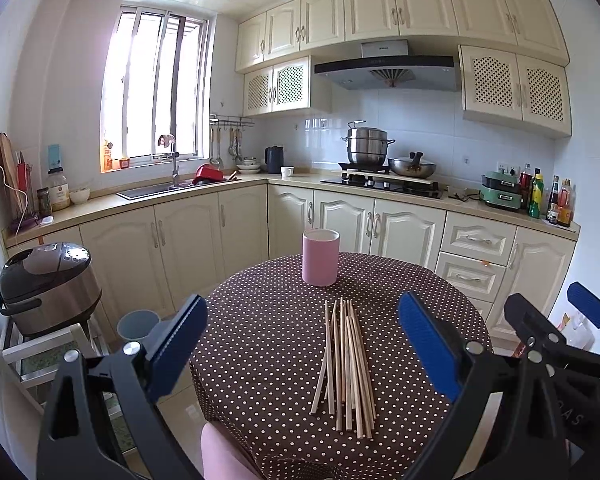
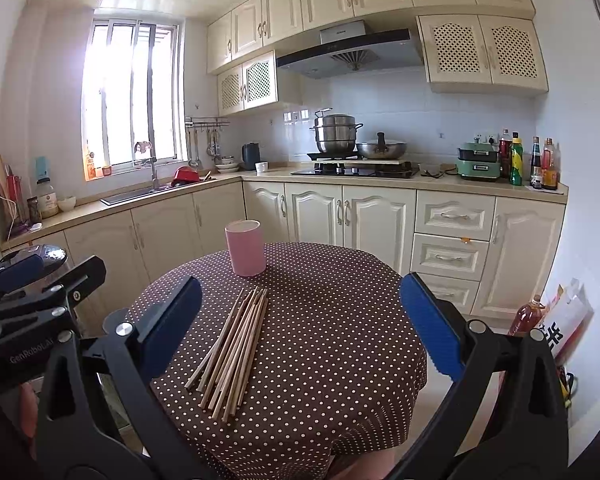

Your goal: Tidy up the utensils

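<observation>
Chopsticks loose on the table, both grippers spread and empty.

The chopsticks point(image 1: 346, 364) lie bundled on the dotted table point(image 1: 260, 360) near the upright pink cup point(image 1: 321, 257); left gripper point(image 1: 304, 354) and right gripper point(image 2: 300, 328) hover above.

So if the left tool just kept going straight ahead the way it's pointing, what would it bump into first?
Probably the bundle of pale wooden chopsticks lying on the brown polka-dot tablecloth, which sit between the left tool's open blue pads. If it passed above them, the pink cylindrical cup beyond comes next. Its height is hard to judge.
</observation>
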